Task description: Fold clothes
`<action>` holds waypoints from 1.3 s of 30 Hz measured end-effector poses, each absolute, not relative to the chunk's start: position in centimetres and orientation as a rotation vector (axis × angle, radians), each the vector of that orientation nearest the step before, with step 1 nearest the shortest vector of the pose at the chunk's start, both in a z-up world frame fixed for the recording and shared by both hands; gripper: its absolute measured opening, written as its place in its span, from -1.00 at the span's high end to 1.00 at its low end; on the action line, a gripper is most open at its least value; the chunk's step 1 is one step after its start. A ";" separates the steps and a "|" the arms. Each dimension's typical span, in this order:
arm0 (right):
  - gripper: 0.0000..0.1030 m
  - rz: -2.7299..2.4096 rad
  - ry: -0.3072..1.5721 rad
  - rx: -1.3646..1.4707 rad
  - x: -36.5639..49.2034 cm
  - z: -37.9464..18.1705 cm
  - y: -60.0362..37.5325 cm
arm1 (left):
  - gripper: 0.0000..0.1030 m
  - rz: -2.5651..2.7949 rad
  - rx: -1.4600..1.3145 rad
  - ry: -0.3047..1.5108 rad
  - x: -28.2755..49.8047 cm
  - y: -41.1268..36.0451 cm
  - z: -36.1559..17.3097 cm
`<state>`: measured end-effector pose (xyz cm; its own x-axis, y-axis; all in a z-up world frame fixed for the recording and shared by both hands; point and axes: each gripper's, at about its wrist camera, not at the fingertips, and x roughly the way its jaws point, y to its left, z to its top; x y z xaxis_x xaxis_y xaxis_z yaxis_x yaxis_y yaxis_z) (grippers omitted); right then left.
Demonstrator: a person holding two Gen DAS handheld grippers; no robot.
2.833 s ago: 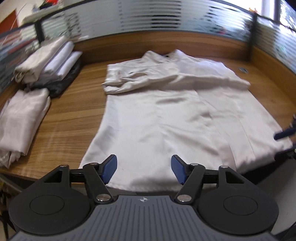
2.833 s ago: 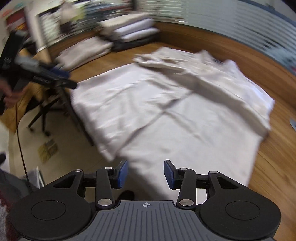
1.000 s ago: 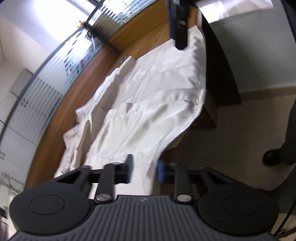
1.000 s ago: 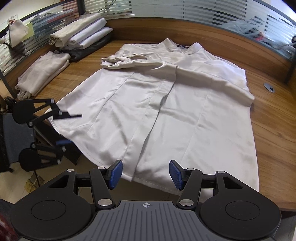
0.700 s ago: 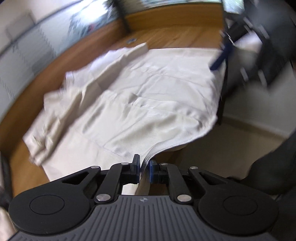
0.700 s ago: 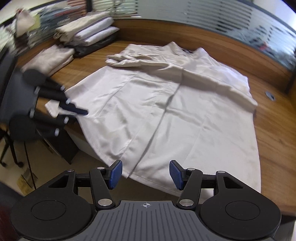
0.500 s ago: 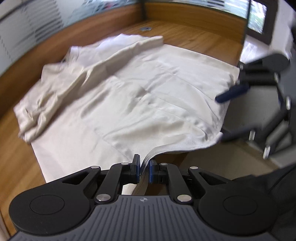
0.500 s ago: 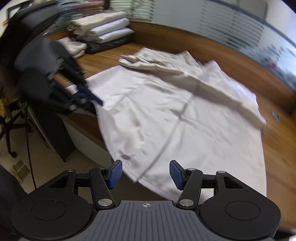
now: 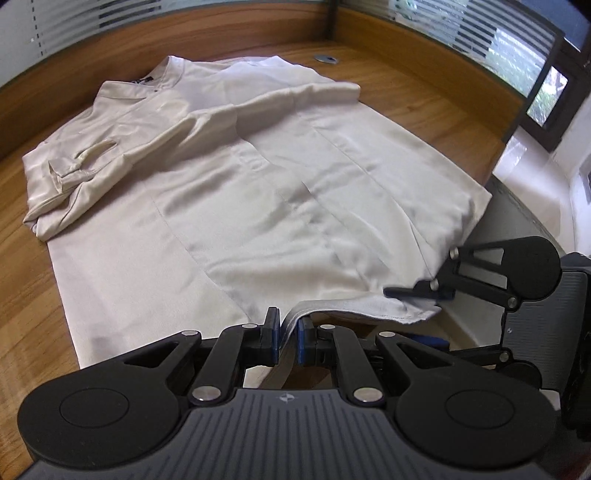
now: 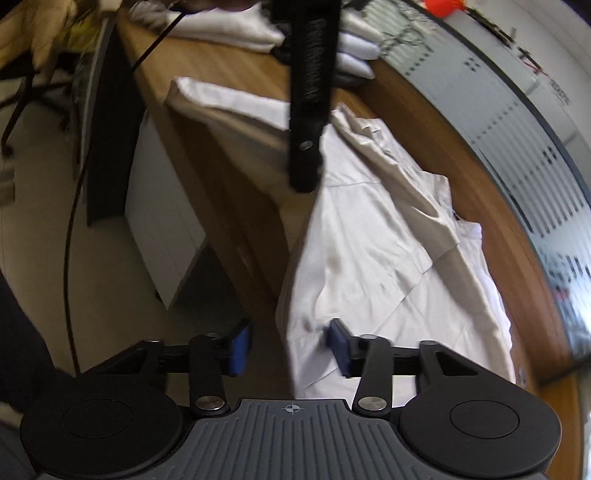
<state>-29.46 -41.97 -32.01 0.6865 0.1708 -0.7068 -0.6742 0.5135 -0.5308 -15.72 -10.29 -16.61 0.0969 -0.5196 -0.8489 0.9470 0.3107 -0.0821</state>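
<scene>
Your left gripper (image 9: 287, 334) is clamped tight on the bottom hem of the cream shirt (image 9: 258, 177), blue pads pinching a raised bit of fabric right at the desk's near edge. The shirt itself lies spread flat w/ its collar (image 9: 147, 83) toward the far wall, one sleeve (image 9: 177, 127) folded across the chest, cuff ending near the left side. It's all on the wooden desk (image 9: 26, 266), hem corner hanging a little over the front edge. Your right gripper (image 10: 288, 345) has its jaws wide apart, straddling the hem at the other corner; one blue pad is over the cloth, the other hangs off the desk side, nothing pinched yet. In the left wrist view you see that right gripper coming in from the side, one finger (image 9: 413, 292) lying over the hem corner. In the right wrist view the left gripper's black body (image 10: 310, 92) cuts down from the top onto the shirt edge. Folded white garments (image 10: 236, 22) sit stacked at the desk's far end, blurry. Dark desk cabinet (image 10: 110, 122) stands below, cable trailing beside it.
</scene>
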 end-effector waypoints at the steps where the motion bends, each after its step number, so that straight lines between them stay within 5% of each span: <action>1: 0.49 0.553 0.640 -0.903 -29.3 -31.9 -42.2 | 0.81 -1.178 0.571 0.928 -15.6 -10.3 -16.6; 5: 0.85 0.587 0.674 -0.873 -28.2 -30.8 -43.2 | 0.70 -1.175 0.572 0.915 -15.1 -9.9 -17.1; 11: 0.85 0.602 0.786 -0.752 -25.1 -28.5 -44.5 | 0.23 -1.182 0.642 0.838 -16.1 -7.6 -18.2; 20: 0.86 0.600 0.874 -0.657 -22.4 -26.6 -45.1 | -0.03 -1.051 0.625 0.791 -17.5 -1.3 -19.1; 39: 0.85 0.611 0.941 -0.620 -21.0 -25.7 -45.6 | -0.04 -0.813 0.696 0.696 -17.2 3.4 -20.7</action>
<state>-21.03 -45.61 -25.68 0.4525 0.2028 -0.8684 -0.7104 0.6706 -0.2136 -17.25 3.43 -20.72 0.5008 -0.3985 -0.7683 0.8206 0.5009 0.2751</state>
